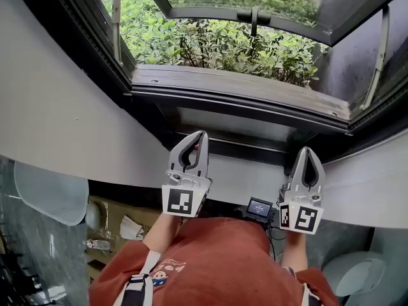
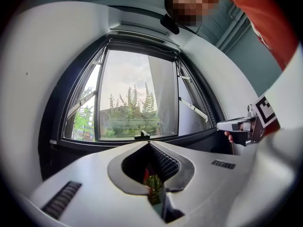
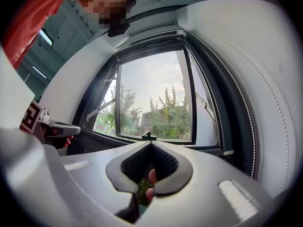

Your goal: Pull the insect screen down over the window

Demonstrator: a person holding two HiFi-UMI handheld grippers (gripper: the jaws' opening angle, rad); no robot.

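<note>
Just below the window sill (image 1: pixel 242 83): left claw (image 1: pixel 200 134) left of its middle, right claw (image 1: pixel 306 150) right of it. Beyond the sill, bushes (image 1: pixel 210 43). Lower beneath the sill, between the claws, a display (image 1: pixel 259 207).

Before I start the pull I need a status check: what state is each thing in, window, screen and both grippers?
Window sash: open, swung outward.
Stays: extended, propping the sash.
Insect screen: up at the top of the frame, not pulled down.
Left gripper: shut, holding nothing.
Right gripper: shut, holding nothing.
</note>
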